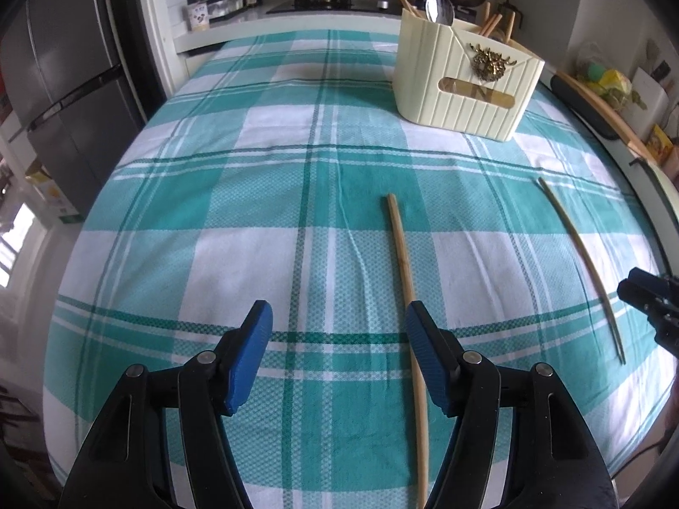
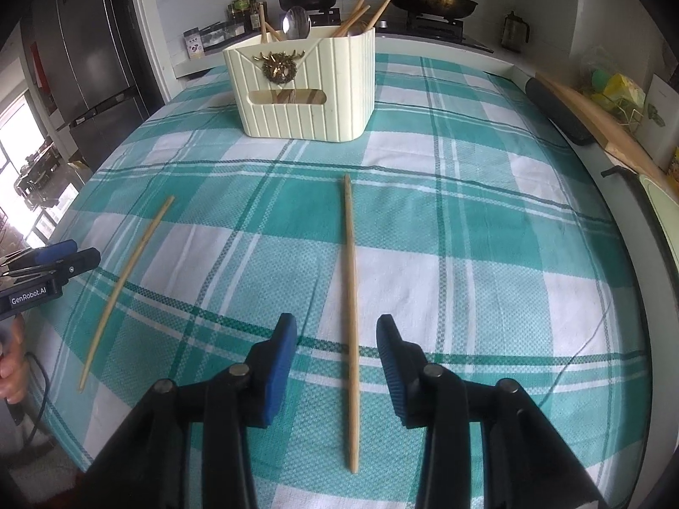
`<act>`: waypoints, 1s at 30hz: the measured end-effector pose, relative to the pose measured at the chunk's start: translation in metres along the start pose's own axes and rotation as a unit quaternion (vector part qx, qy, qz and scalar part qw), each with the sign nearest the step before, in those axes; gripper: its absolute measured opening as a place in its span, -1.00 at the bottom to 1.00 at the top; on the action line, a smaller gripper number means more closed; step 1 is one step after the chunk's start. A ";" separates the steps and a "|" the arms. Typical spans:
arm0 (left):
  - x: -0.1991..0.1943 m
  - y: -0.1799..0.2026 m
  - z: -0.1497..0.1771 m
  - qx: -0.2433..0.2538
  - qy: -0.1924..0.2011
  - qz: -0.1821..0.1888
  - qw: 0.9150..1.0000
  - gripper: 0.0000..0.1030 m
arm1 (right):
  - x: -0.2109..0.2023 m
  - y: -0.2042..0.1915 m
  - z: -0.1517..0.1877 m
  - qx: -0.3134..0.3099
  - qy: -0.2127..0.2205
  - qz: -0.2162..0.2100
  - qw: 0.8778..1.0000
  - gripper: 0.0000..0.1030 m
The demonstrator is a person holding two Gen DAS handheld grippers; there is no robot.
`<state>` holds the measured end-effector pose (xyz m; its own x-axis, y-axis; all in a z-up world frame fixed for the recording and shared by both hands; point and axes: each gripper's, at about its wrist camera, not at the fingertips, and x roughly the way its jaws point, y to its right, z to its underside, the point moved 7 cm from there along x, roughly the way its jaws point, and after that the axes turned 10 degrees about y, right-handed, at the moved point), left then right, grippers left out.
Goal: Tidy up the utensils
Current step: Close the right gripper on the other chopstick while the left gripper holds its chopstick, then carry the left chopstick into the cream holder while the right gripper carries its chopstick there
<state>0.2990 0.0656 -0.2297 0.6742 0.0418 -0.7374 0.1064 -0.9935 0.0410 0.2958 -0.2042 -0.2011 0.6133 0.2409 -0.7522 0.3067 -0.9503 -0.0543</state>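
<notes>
Spread blue fingers (image 2: 335, 331) of both grippers hover over two thin wooden chopsticks (image 2: 351, 322), lying apart before the cream ribbed utensil holder (image 2: 301, 97) on the checked counter (image 2: 467, 233).

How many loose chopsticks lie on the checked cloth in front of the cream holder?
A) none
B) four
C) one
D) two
D: the right wrist view shows one chopstick running between the fingers of the right claw and a second chopstick further left, near the left claw; both lie flat on the cloth, apart from the holder.
</notes>
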 end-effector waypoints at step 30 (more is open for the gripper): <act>-0.032 0.023 -0.101 0.002 0.065 0.104 0.992 -0.90 | -0.017 -0.007 -0.120 0.020 0.113 -0.077 0.990 -0.87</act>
<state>0.3533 0.0518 -0.1370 0.7697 -0.1514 -0.6201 -0.0473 -0.9823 0.1811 0.3701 -0.1781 -0.1089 0.7106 0.4171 -0.5667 0.3829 -0.9049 -0.1859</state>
